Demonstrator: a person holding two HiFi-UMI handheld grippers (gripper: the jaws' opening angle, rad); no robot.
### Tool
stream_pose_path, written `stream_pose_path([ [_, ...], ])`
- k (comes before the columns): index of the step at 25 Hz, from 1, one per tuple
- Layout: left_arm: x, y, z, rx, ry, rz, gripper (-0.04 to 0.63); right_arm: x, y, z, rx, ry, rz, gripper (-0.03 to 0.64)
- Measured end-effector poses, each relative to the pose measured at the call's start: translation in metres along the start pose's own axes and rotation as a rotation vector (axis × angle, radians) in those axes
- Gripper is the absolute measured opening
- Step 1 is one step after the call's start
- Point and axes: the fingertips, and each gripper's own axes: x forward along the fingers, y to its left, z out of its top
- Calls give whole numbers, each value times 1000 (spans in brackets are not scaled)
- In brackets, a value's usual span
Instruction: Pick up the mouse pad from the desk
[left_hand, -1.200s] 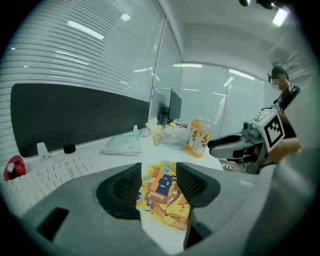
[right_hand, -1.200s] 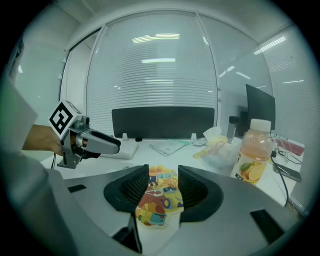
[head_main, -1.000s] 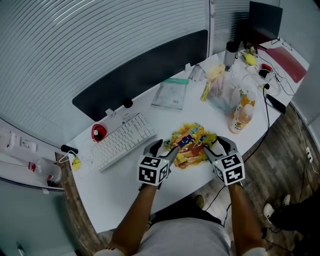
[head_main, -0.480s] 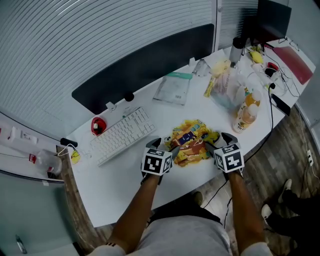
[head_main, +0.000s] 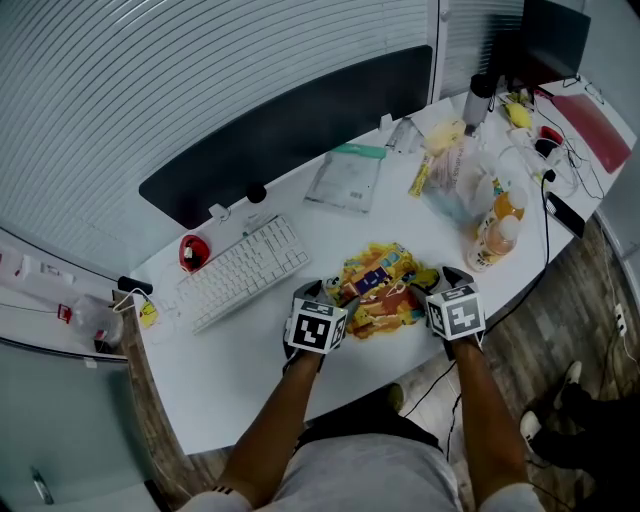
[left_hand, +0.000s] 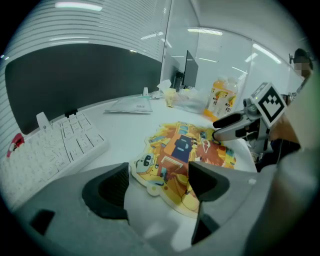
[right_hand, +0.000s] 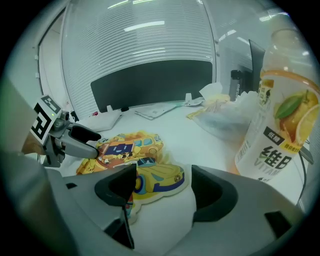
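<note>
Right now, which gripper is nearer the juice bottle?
Right. The right gripper is at the mouse pad edge toward the juice bottle, the left gripper across the pad. Both just opened, pad edges between their jaws.

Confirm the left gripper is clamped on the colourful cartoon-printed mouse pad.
No: the left gripper has just been opening, jaws apart, with the edge of the colourful cartoon-printed mouse pad between them.

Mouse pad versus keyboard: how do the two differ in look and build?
The mouse pad is multicoloured with an irregular cartoon outline; the keyboard is plain white and rectangular. The mouse pad is a thin flat sheet; the keyboard is thicker, with raised keys. Both lie on the white desk.
</note>
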Motion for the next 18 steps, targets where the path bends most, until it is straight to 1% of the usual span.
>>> stream_pose_path([
  [8,2,-1,2,24,-19,28,365,6,1,-3,-9,30,-18,296],
  [14,1,-1,2,23,-28,35,362,6,4,-2,-12,35,-22,296],
  [18,1,-2,2,26,-32,28,360,3,7,-2,-7,25,-14,275],
])
